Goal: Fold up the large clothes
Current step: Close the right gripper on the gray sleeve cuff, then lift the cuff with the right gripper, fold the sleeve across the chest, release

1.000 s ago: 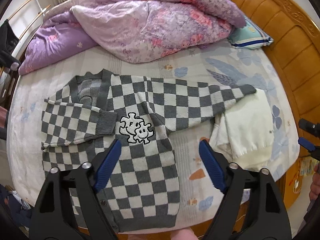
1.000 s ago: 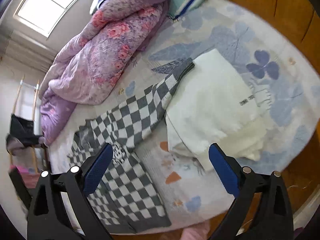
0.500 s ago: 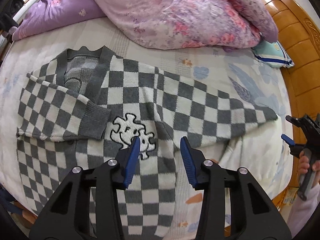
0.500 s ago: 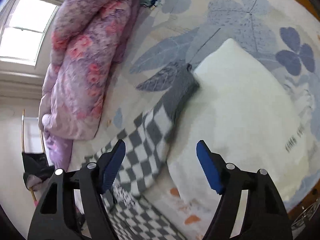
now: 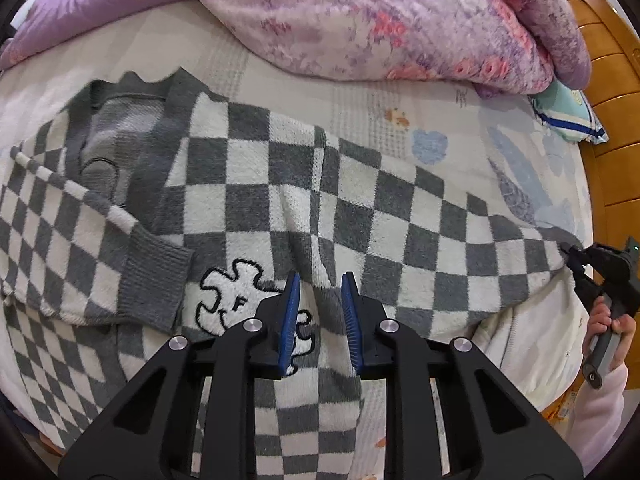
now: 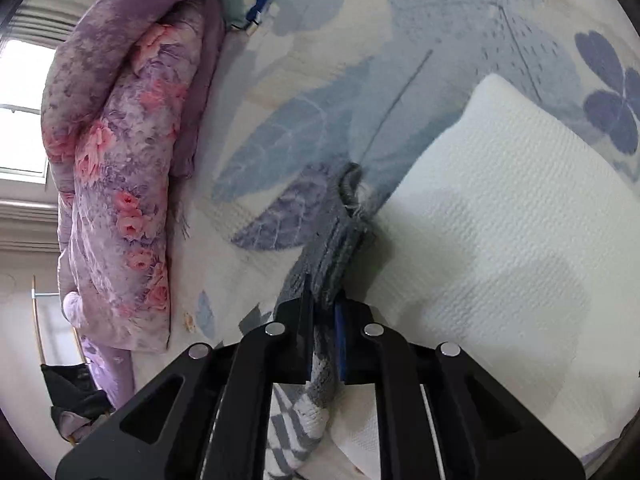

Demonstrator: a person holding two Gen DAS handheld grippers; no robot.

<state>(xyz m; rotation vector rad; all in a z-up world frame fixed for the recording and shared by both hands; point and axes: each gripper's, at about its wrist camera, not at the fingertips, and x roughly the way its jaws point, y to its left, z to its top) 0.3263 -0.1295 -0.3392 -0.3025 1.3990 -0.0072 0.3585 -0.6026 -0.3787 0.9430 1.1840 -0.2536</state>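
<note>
Spread on the pale bed sheet with blue leaves (image 5: 436, 148) lies a big grey and white checked knit cardigan (image 5: 256, 184). Over its middle, the left gripper (image 5: 319, 316) is closing, its blue pads not yet pressing the knit between them. Beyond it lies a pink flowery quilt (image 5: 384, 16). Far right, the right gripper (image 6: 323, 340) is closing on the cardigan's grey sleeve cuff (image 6: 332, 248), beside a folded white top (image 6: 500, 240).

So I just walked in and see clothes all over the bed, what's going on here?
A person is folding a checked cardigan spread on the bed. The right claw is closing on the grey cuff of its outstretched sleeve. The left claw is closing over the cardigan's middle, near the white patch.
</note>
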